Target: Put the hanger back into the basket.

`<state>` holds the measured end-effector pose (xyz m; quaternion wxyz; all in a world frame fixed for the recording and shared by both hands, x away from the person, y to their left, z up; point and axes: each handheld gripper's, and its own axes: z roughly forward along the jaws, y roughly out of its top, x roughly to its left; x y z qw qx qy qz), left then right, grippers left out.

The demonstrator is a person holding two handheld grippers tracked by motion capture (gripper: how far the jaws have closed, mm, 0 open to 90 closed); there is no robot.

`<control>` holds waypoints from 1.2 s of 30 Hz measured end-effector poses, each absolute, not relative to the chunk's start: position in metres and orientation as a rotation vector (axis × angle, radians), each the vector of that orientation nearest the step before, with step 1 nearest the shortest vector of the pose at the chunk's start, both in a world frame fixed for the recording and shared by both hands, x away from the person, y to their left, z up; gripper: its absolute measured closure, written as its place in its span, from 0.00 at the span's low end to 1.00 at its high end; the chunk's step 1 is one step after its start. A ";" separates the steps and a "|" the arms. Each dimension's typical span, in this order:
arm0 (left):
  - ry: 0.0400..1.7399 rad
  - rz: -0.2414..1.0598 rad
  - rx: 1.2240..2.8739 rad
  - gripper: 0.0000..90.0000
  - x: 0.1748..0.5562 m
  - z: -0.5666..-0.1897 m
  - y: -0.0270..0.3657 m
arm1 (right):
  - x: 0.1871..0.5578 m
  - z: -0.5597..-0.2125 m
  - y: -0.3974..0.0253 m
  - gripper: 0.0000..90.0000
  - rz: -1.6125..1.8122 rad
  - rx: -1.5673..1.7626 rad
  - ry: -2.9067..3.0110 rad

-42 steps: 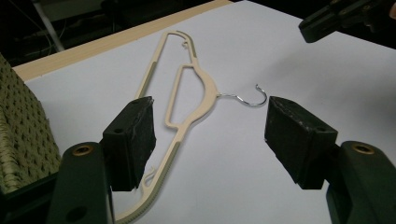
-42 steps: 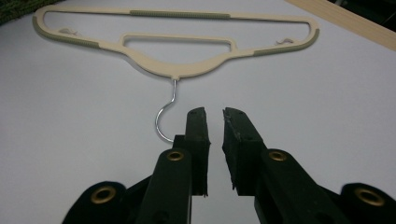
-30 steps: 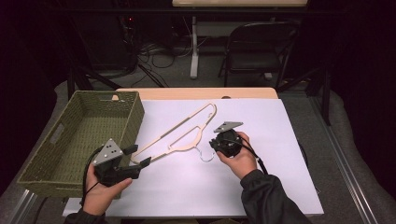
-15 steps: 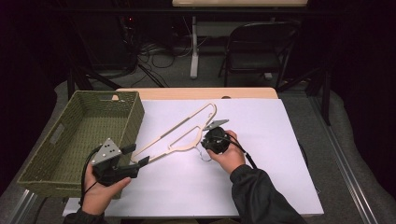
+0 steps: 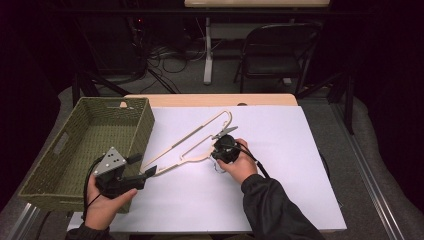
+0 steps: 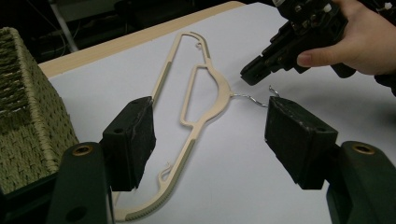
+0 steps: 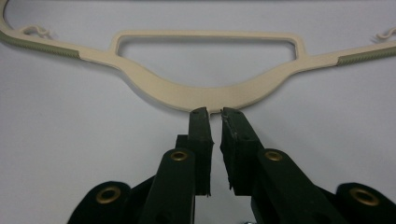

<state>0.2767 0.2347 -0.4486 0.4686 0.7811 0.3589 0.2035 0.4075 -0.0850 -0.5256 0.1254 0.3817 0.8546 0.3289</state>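
A cream plastic hanger with a thin wire hook lies flat on the white table cover. My right gripper is shut, its tips right at the hanger's neck. In the left gripper view the right gripper hovers just over the wire, which shows free underneath. My left gripper is open beside the hanger's lower left end. Between its wide-apart jaws I see the hanger with nothing gripped.
A green woven basket stands at the left edge of the table, close to my left gripper; its wall also appears in the left gripper view. The white cover stretches to the right. A folding chair stands beyond the table.
My right gripper has moved left, from beside the hook to the hanger's neck. The left gripper and the hanger have barely shifted.
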 end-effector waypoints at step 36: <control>0.871 0.501 1.921 0.37 0.277 -0.449 0.233 | 0.413 -0.548 -0.073 0.99 0.871 1.122 2.551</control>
